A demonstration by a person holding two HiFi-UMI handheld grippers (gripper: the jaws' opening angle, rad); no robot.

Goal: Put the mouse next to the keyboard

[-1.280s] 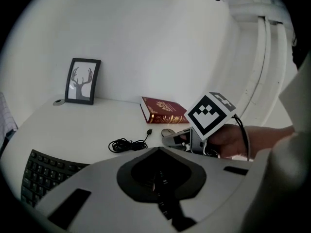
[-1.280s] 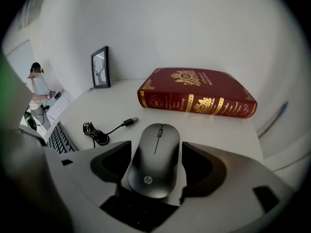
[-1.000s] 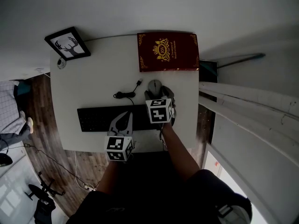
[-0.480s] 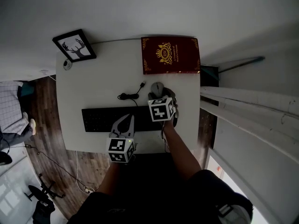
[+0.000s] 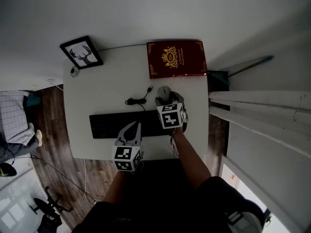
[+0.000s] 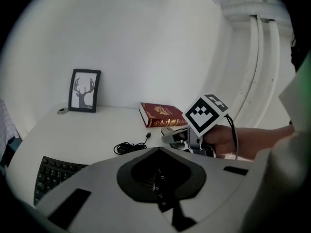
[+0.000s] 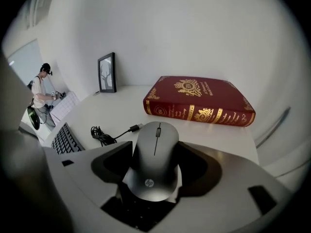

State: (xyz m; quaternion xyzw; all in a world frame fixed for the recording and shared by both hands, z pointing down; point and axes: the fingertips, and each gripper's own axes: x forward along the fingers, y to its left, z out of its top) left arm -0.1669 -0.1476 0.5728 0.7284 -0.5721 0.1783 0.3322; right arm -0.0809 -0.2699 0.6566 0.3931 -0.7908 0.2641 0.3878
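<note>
In the head view I saw the right gripper (image 5: 167, 103) over the white table (image 5: 97, 91), reaching past the right end of the black keyboard (image 5: 121, 124). The grey mouse (image 5: 164, 91) sat at its tips, between the keyboard and the red book (image 5: 176, 58). The left gripper (image 5: 132, 129) hung over the keyboard's near edge. In the left gripper view its jaws met with nothing between them. In the right gripper view the jaws were clamped on the mouse's sides, with a coiled cable (image 7: 99, 134) just to its left.

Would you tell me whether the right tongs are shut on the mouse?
Shut on it: the right gripper view shows the mouse between the right tongs, jaws against its sides.
</note>
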